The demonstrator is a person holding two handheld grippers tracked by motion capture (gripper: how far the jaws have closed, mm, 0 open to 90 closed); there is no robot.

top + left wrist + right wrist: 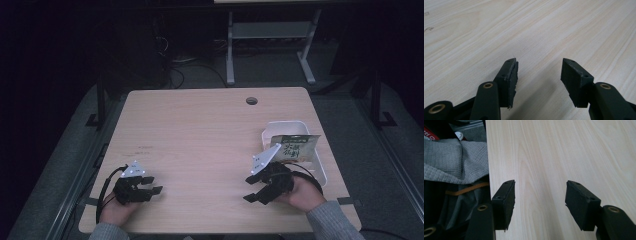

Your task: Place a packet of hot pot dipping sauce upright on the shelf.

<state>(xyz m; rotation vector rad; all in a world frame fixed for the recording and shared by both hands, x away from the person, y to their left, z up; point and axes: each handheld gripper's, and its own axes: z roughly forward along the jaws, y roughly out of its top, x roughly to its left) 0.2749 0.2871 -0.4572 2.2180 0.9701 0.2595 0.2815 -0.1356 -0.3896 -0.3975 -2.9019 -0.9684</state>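
My left gripper [155, 184] rests low over the front left of the light wooden table [200, 135]. Its jaws stand open, and in the left gripper view [539, 72] nothing but bare wood lies between them. At the front right, my right gripper [249, 189] points left across the table, also open and empty, with bare wood between the jaws in the right gripper view [540, 192]. Just behind the right hand a white tray [285, 123] holds a green and white snack packet [295, 148] that leans against its wall.
A round cable hole [251, 101] sits near the table's far edge. The table's front edge runs beside the right gripper's left jaw, with grey knitted cloth [454, 162] below it. A desk frame [270, 30] stands on the dark floor beyond.
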